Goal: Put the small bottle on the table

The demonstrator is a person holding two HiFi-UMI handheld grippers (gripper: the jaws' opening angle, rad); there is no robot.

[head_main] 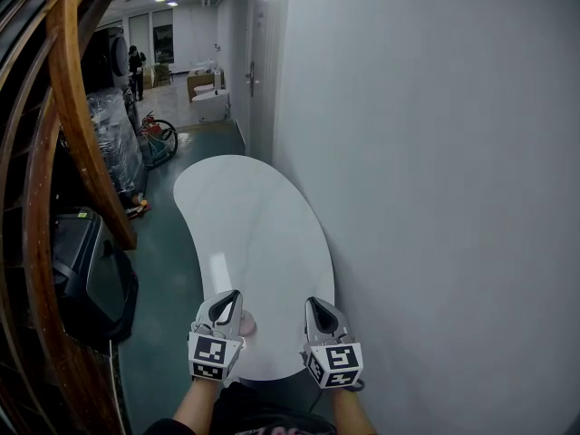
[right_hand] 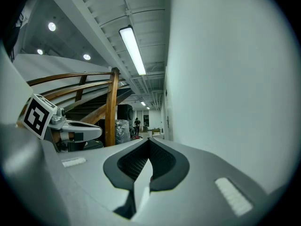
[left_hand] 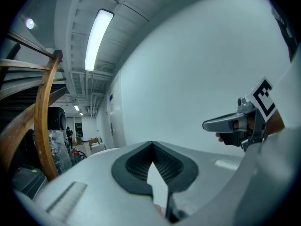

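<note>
Claws hang side by side over the near end of a white, bean-shaped bench [head_main: 254, 234], apart from each other. The left claw [head_main: 230, 299] is clenched on the small bottle [head_main: 246, 327]. Only a pinkish bit of it shows, low between the jaws and above the bench's near left edge, and I cannot tell whether it touches the top. The right claw [head_main: 318, 304] is clenched on nothing, with its jaws drawn together near the bench's right edge. That edge runs close along a pale wall [head_main: 435, 152], so no room shows on that side. The left edge curves out over a strip of teal floor [head_main: 168, 279], bounded by a black case [head_main: 86, 270] and curved wooden rails [head_main: 77, 107]. Ahead of both claws the white top stretches away.
</note>
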